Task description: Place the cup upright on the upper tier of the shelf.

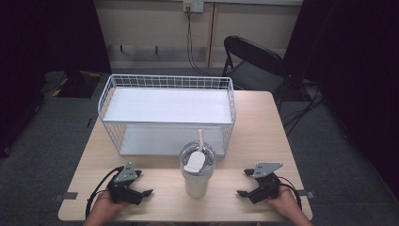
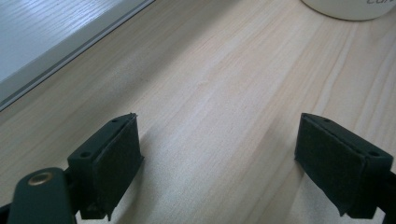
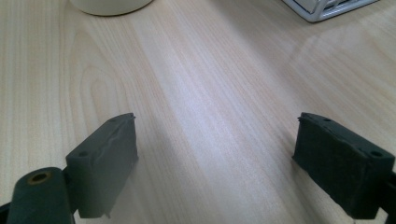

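A cream tumbler [image 1: 196, 172] with a clear lid and a straw stands near the front middle of the wooden table [image 1: 263, 141]. Its base appears at the top of the left gripper view [image 2: 348, 10] and the right gripper view [image 3: 109, 6]. My left gripper [image 1: 143, 184] rests on the table to the tumbler's left, open, jaws wide apart with bare wood between them [image 2: 217, 154]. My right gripper [image 1: 243, 182] lies to the tumbler's right, also open and holding nothing [image 3: 215, 154]. Both sets of jaws point toward the tumbler.
A white wire two-level shelf basket [image 1: 167, 113] stands behind the tumbler across the table's middle; its base edge shows in the left gripper view [image 2: 56, 60] and its corner in the right gripper view [image 3: 327, 9]. A black folding chair [image 1: 254, 63] stands beyond the table.
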A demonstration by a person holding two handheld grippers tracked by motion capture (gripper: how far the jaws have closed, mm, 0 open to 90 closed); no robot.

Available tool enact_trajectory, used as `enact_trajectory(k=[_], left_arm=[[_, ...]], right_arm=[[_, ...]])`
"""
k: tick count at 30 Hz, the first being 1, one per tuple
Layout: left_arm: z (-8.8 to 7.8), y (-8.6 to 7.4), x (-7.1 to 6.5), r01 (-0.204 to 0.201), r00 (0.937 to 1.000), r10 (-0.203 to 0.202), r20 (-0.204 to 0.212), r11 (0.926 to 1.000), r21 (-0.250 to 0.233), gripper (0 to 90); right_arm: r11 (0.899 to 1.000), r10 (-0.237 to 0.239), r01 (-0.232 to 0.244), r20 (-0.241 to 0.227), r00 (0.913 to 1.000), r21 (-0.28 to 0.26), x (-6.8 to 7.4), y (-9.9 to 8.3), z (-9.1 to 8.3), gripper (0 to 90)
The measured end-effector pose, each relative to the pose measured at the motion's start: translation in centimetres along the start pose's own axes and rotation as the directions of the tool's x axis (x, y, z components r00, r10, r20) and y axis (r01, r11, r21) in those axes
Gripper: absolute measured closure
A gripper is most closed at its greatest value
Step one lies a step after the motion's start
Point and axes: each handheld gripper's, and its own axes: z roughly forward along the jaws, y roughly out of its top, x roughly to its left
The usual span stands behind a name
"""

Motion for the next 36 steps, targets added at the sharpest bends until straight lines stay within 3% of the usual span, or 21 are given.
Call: enact_trajectory(k=[9, 17, 19, 21, 23, 29, 36], left_arm=[[-0.1, -0.1, -0.1, 0.003, 1.0, -0.003, -0.005, 1.0, 0.0, 13.6], [-0.1, -0.1, -0.1, 0.005, 1.0, -0.005, -0.007, 1.0, 0.0, 13.6], [-0.1, -0.1, -0.1, 0.005, 1.0, -0.005, -0.007, 1.0, 0.0, 13.6], [-0.1, -0.1, -0.1, 0.005, 1.0, -0.005, -0.007, 1.0, 0.0, 13.6], [-0.1, -0.1, -0.1, 0.005, 1.0, -0.005, -0.007, 1.0, 0.0, 13.5], [-0.1, -0.1, -0.1, 0.009, 0.9999, -0.009, -0.006, 1.0, 0.0, 13.5], [-0.1, -0.1, -0.1, 0.009, 0.9999, -0.009, -0.006, 1.0, 0.0, 13.6]], right_arm=[[1.0, 0.0, 0.0, 0.001, 1.0, 0.003, 0.0, 0.1, 0.1, 12.3], [0.999, 0.031, -0.032, 0.033, 0.999, 0.01, 0.5, 0.6, 0.6, 11.3], [0.999, 0.02, -0.021, 0.022, 0.9996, 0.025, 0.8, 1.2, 0.8, 17.4], [1.0, 0.003, -0.003, -0.007, 1.0, 0.007, 1.4, 1.8, 1.1, 17.3], [1.0, -0.015, 0.015, -0.004, 0.9999, -0.003, 1.9, 2.5, 1.3, 16.4], [0.997, 0.037, -0.042, -0.077, 0.9963, -0.064, 2.6, 3.9, 1.4, 15.3], [0.998, 0.013, -0.019, -0.084, 0.9964, -0.064, 3.3, 5.5, 1.4, 15.3]])
